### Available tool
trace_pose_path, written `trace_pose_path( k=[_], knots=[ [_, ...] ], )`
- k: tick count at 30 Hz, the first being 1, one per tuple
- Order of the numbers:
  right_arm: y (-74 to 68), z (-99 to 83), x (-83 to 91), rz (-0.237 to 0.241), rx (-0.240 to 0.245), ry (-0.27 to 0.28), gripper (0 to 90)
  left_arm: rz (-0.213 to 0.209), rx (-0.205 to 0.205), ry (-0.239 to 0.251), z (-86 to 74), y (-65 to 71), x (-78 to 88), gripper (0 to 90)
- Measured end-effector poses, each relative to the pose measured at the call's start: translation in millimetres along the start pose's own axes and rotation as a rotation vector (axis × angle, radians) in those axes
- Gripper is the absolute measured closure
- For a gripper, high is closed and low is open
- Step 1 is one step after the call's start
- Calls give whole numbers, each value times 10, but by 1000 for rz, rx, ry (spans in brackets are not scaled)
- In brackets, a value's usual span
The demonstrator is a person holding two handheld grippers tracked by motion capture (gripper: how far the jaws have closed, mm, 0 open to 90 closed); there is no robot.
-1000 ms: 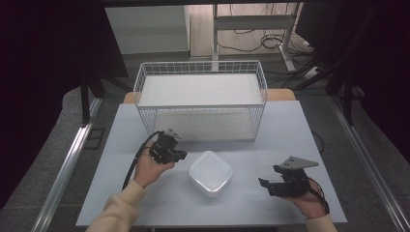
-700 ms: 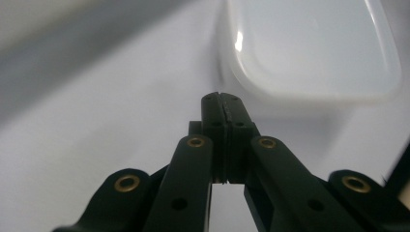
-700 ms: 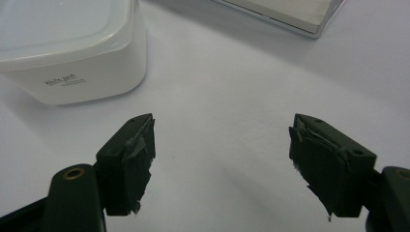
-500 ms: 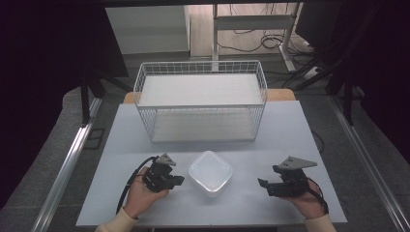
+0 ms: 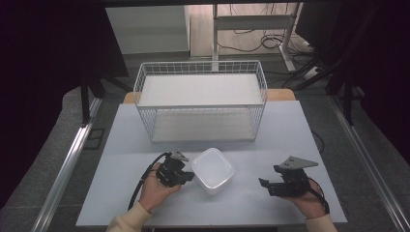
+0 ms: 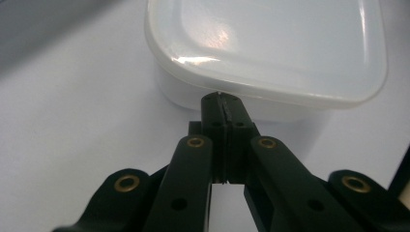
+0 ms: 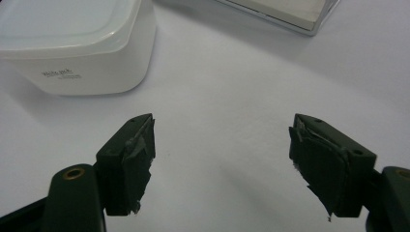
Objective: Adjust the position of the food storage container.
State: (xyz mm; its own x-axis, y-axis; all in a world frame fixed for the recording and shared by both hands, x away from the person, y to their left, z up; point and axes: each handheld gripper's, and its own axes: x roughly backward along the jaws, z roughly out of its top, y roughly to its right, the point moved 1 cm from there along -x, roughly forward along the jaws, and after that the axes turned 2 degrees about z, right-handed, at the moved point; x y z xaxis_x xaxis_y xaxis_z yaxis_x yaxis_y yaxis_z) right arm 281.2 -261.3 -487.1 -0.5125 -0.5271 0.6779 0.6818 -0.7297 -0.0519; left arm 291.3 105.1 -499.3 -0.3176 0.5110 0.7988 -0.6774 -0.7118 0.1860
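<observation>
My left gripper (image 5: 186, 176) sits low over the grey table (image 5: 121, 145), held in my left hand (image 5: 157, 191), with its cable looping back toward my sleeve. Its jaws are pressed together with no gap between them, and in the left gripper view their tips (image 6: 222, 104) come right up against the side wall of the white lidded plastic container (image 6: 270, 53), just under the lip of the lid; nothing is pinched between them. The container (image 5: 212, 170) stands on the near middle of the table, in front of the white wire basket (image 5: 200, 104). To its right, well apart from it, my right gripper (image 5: 266, 186) rests in my right hand (image 5: 309, 203) with its jaws spread wide over bare table (image 7: 222, 140).
</observation>
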Motion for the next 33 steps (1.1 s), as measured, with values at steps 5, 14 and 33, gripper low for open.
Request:
trace_pose_path(
  k=[5, 14, 33],
  knots=[
    [-5, 1, -4, 0, 2, -1, 239, 9, 22, 10, 91, -65, -52, 897],
    [7, -2, 5, 0, -2, 0, 239, 15, 47, 21, 295, -153, -197, 898],
    [18, 2, 20, -15, -9, 7, 235, 10, 39, 58, 421, -159, -189, 891]
  ],
)
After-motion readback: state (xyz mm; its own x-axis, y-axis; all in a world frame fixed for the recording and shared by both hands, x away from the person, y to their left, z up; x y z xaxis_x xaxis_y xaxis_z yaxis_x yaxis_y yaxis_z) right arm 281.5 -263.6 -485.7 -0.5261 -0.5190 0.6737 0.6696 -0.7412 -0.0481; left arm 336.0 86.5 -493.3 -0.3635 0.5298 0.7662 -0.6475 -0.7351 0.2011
